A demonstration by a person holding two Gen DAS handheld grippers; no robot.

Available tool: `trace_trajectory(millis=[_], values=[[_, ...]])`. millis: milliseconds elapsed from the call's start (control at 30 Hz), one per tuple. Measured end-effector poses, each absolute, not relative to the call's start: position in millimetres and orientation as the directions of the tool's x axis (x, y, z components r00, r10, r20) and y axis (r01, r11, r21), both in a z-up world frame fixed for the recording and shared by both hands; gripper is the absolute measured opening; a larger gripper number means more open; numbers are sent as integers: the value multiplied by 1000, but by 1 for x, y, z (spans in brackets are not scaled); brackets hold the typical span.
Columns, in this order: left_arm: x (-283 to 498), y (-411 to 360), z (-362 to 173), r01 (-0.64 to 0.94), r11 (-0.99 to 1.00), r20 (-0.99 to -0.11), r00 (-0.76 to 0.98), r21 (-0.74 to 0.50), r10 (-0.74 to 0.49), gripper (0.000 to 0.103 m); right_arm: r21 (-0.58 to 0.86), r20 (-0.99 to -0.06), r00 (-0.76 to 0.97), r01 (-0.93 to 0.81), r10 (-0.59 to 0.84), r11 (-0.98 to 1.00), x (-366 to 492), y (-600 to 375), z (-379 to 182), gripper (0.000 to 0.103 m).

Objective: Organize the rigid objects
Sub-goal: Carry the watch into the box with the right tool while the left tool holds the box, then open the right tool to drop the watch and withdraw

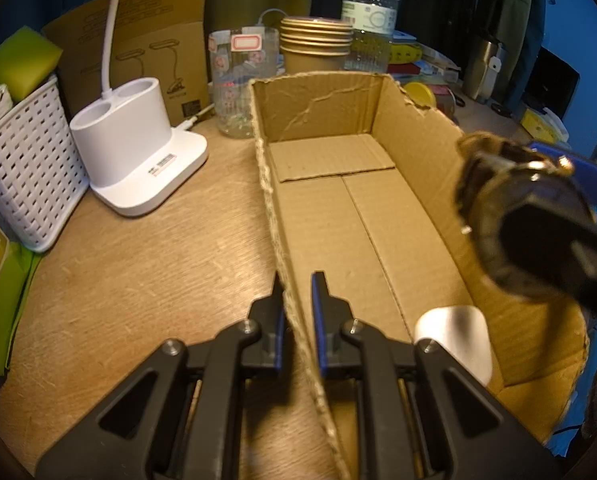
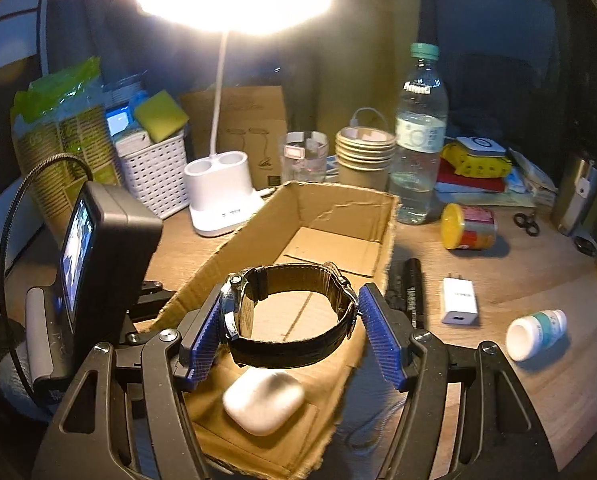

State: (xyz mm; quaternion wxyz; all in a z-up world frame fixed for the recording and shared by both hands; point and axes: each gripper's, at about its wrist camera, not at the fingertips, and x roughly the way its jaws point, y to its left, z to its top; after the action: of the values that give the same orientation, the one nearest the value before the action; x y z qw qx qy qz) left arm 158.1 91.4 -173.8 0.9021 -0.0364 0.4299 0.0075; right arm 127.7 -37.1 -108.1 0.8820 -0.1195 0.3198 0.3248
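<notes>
The right gripper [image 2: 294, 328] is pinching a watch [image 2: 294, 316] by its case and clasp sides, holding it in the air above the near end of the open box [image 2: 338, 208]. The watch's black strap is forming a closed loop between the blue pads [image 2: 380, 336]. Under it, a white earbud case [image 2: 263, 400] is lying on the box floor.

The left gripper [image 1: 298, 316] is straddling the box's left wall [image 1: 274, 216], one finger outside and one inside; the outer pad seems to be touching the cardboard, while a narrow gap is showing at the inner one, so the jaws are nearly closed around the wall.

On the surface [image 2: 538, 280] to the right of the box, a black marker [image 2: 412, 292], a white charger [image 2: 459, 300], a small white bottle [image 2: 536, 334] and a yellow-lidded can [image 2: 468, 227] are lying apart from one another. Behind the box, a lit lamp [image 2: 222, 196], a white basket [image 2: 156, 172], a glass [image 2: 304, 156], stacked paper cups [image 2: 364, 156] and a water bottle [image 2: 418, 136] are standing.
</notes>
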Motion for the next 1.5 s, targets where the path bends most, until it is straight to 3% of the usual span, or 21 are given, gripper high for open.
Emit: trace_trajectory(millis=[833, 1133, 1500], values=[[160, 96, -176, -46, 997, -774, 633, -68, -24, 12, 9, -787, 446, -683, 426, 731, 155, -6, -139, 70], [159, 97, -177, -46, 996, -773, 634, -75, -28, 12, 18, -785, 446, -677, 429, 736, 154, -8, -138, 73], [158, 97, -178, -47, 996, -772, 635, -75, -28, 12, 55, -715, 519, -627, 469, 777, 152, -40, -113, 73]])
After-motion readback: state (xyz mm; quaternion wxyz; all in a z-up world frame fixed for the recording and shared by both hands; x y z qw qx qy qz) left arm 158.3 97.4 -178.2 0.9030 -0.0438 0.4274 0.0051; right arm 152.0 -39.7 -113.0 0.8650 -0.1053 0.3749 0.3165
